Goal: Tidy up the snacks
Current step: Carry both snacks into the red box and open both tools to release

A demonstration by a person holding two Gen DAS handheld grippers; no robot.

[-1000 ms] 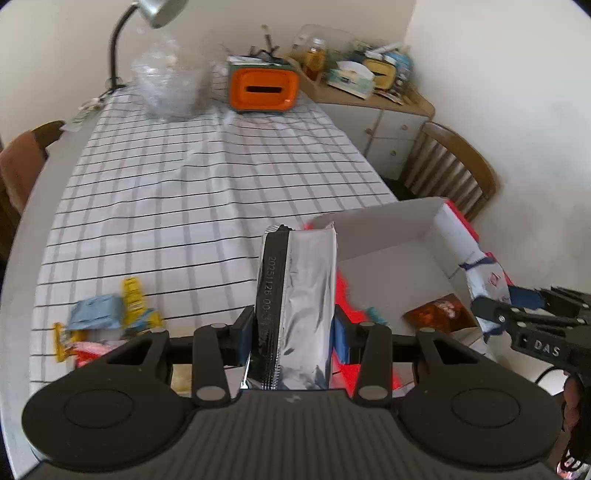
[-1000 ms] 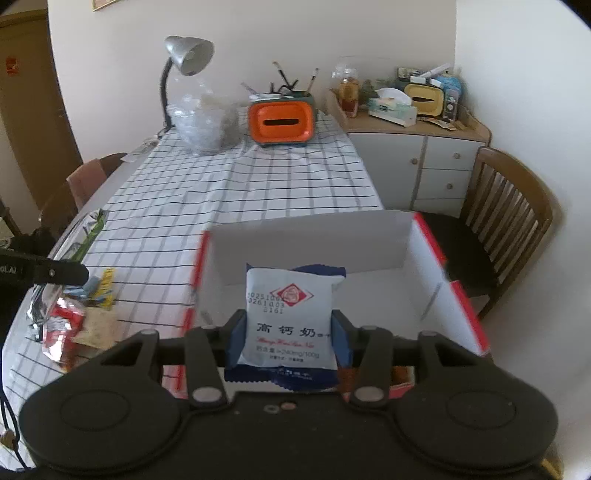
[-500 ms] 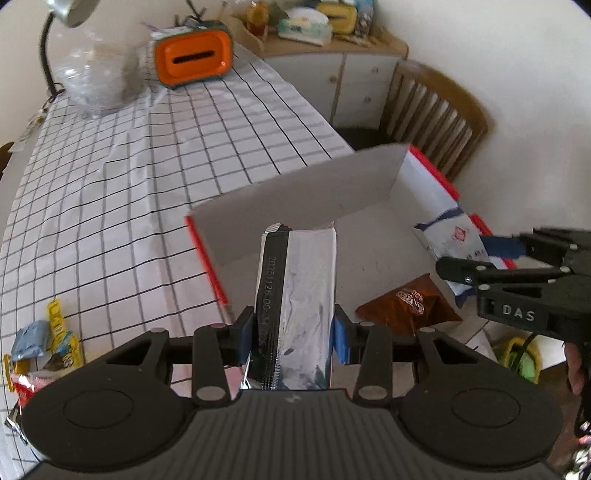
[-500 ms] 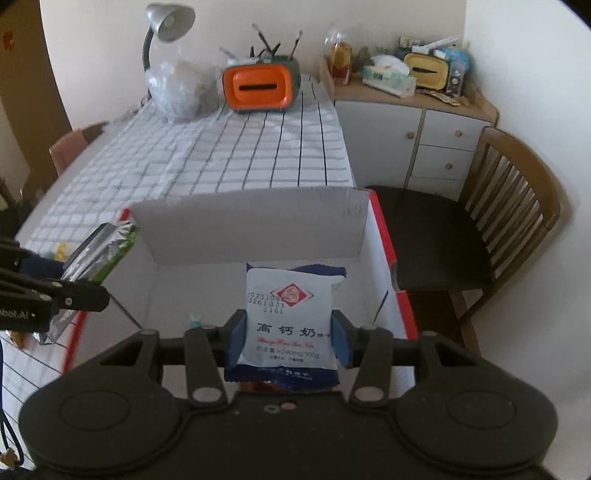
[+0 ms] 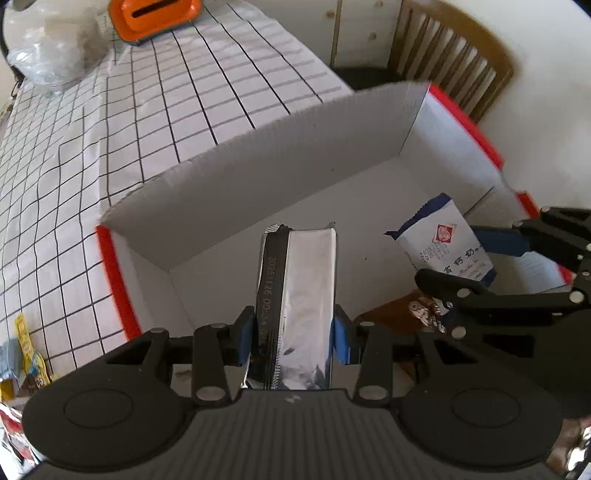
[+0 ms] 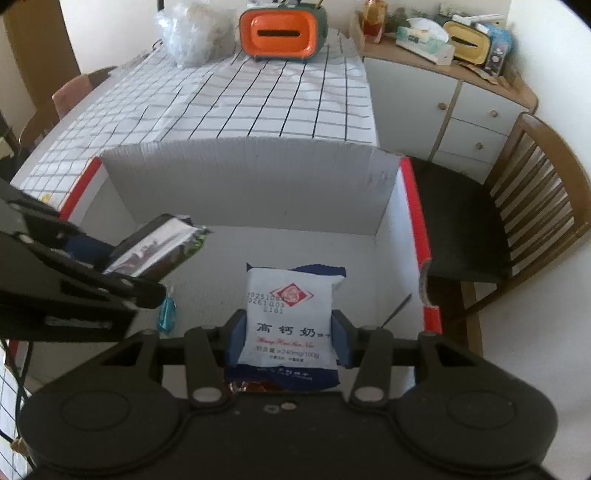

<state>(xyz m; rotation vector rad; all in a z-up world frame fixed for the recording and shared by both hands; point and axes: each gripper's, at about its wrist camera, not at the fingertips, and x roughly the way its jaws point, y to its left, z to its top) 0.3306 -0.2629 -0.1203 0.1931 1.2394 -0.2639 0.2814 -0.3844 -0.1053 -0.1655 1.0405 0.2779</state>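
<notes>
Both grippers are hanging over the open cardboard box (image 6: 240,184), each clamped on a packet. Left gripper (image 5: 293,332) is pinching an upright silver foil packet (image 5: 299,295) with a printed black seam; right gripper (image 6: 286,341) is squeezing a white-and-blue milk-candy packet (image 6: 290,317) with a red diamond mark. Inside the box, a brown packet (image 5: 391,321) and a small teal wrapper (image 6: 168,314) are lying on the floor. More snacks (image 5: 27,354) are lying on the checked tablecloth (image 5: 147,103) left of the box. An orange tissue holder (image 6: 282,31) is standing at the table's far end, a wooden chair (image 6: 532,192) beside the box.
</notes>
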